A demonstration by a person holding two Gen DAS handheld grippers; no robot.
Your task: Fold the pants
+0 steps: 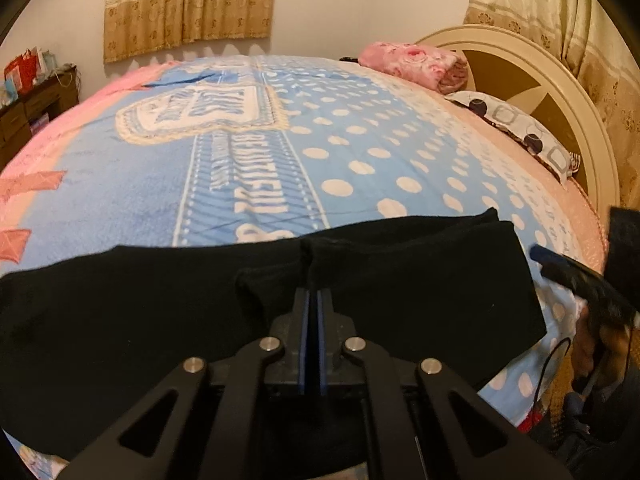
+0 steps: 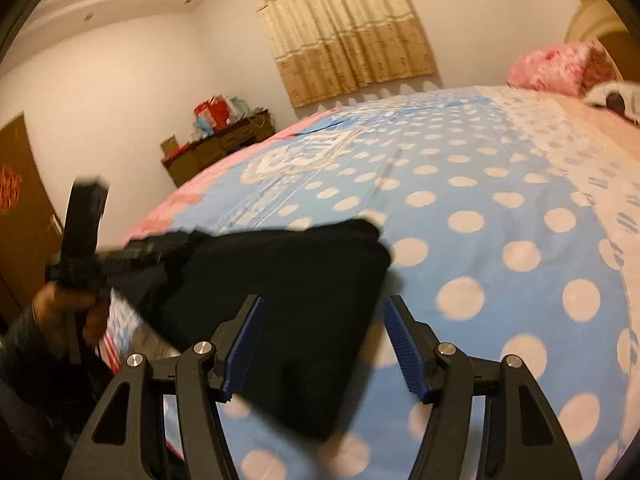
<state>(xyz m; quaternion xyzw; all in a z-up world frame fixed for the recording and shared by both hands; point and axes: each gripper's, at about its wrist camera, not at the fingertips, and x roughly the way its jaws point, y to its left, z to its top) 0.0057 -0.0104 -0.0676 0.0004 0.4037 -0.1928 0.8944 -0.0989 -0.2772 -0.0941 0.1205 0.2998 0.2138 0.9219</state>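
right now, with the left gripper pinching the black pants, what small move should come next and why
Probably bring the open right gripper down onto the near right edge of the black pants and close. The left gripper is already shut on a fold of the cloth, while the right one hangs empty above the pants on the polka-dot blanket, so a second grip seems needed.
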